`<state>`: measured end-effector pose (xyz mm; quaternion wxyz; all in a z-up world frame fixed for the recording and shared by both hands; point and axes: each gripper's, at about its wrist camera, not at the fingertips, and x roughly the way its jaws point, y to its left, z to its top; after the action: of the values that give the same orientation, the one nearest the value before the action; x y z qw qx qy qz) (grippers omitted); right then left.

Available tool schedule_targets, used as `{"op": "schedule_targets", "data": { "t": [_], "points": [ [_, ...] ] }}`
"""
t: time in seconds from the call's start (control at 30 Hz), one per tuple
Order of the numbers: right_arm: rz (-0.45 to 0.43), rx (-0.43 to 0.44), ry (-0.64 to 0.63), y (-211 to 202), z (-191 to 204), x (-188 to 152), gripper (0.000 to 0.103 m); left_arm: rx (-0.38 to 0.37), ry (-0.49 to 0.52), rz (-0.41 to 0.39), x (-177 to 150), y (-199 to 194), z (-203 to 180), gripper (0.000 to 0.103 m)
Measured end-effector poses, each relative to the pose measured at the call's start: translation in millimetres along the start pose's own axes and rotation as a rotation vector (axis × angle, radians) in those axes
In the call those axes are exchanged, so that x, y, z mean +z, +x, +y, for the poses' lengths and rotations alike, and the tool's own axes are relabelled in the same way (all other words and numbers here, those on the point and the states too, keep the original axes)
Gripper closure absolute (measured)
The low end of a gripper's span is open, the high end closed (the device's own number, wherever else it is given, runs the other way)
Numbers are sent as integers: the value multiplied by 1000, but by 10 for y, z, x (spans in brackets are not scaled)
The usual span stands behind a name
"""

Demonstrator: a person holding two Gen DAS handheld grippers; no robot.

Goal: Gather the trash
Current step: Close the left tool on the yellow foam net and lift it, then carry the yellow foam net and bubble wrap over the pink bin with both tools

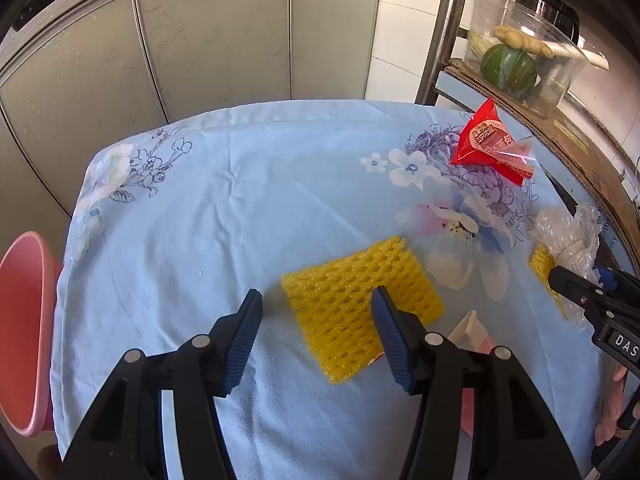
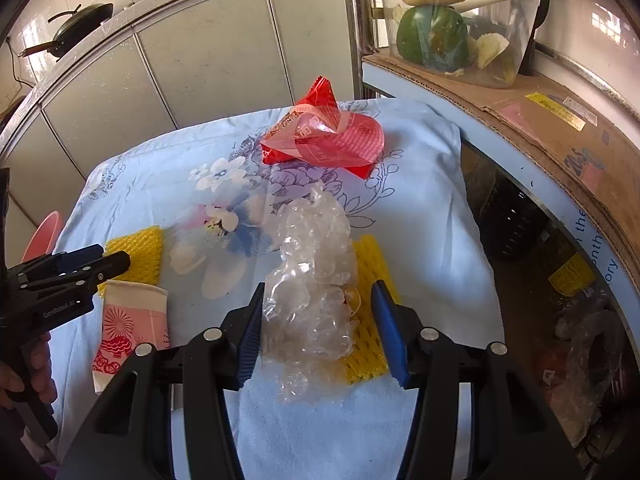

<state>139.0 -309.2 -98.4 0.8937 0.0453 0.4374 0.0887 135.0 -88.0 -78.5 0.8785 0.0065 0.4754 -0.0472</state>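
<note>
Trash lies on a table under a blue flowered cloth [image 1: 224,208]. My left gripper [image 1: 316,340] is open, its jaws just above the near edge of a yellow foam net [image 1: 356,300]. My right gripper [image 2: 318,332] is open, its jaws on either side of a crumpled clear plastic wad [image 2: 316,280] that lies on a second yellow foam net [image 2: 370,344]. A red snack wrapper [image 1: 490,140] lies at the far right of the cloth, also in the right wrist view [image 2: 324,136]. A flattened pink paper cup [image 2: 132,328] lies near the left gripper.
A pink bin [image 1: 24,328] stands off the table's left edge. A metal rack with cardboard [image 2: 520,108] and a clear tub of vegetables [image 2: 452,20] stands on the right. Grey cabinet doors [image 1: 216,40] run behind the table.
</note>
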Motion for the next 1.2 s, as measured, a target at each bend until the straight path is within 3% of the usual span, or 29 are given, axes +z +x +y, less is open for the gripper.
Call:
{"op": "schedule_targets", "data": {
  "t": [0.37,0.47,0.7,0.93,1.2],
  "points": [
    [-29,21,-5,-88,-8,-17,51,-10,-14,2,-21,-17,-9,47],
    [-23,23,-10,-84,8,-39,62,-19,-9,-7,-44,-28,-20,52],
    [-37,24,-26,-130,94,-39,62,-42,61,-55,-78,-126,-102,99],
    [-51,39,-46,-198,204,-19,64,-92,22,-79,-103,-239,22,99],
    [-84,93,-91,-310,529,104,64,-96,-63,-168,-55,-623,357,99]
  ]
}}
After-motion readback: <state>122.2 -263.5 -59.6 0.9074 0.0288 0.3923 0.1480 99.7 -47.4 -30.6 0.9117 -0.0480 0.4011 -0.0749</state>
